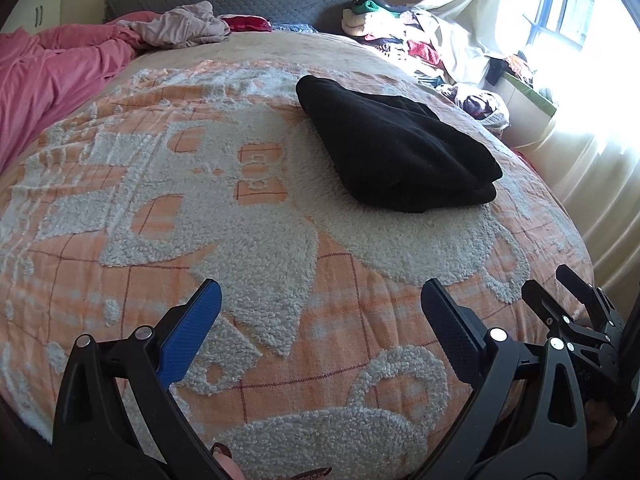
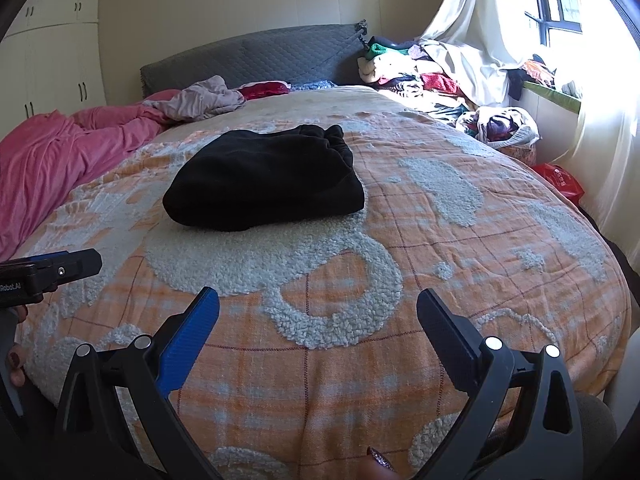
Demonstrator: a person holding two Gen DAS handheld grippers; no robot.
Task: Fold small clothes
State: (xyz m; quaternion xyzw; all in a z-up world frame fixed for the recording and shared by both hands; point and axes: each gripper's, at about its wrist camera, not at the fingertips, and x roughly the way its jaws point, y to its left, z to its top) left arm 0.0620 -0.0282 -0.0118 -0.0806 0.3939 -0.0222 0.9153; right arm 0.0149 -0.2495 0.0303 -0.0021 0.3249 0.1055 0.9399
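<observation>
A black garment lies folded in a compact stack on the orange and white blanket; it also shows in the right wrist view. My left gripper is open and empty, low over the blanket, well short of the garment. My right gripper is open and empty, near the bed's front edge, also short of the garment. The right gripper shows at the right edge of the left wrist view. Part of the left gripper's body shows at the left edge of the right wrist view.
A pink duvet and a beige cloth lie at the bed's far left. A grey headboard stands behind. A heap of clothes fills the far right corner under a curtained window. A red bag lies right of the bed.
</observation>
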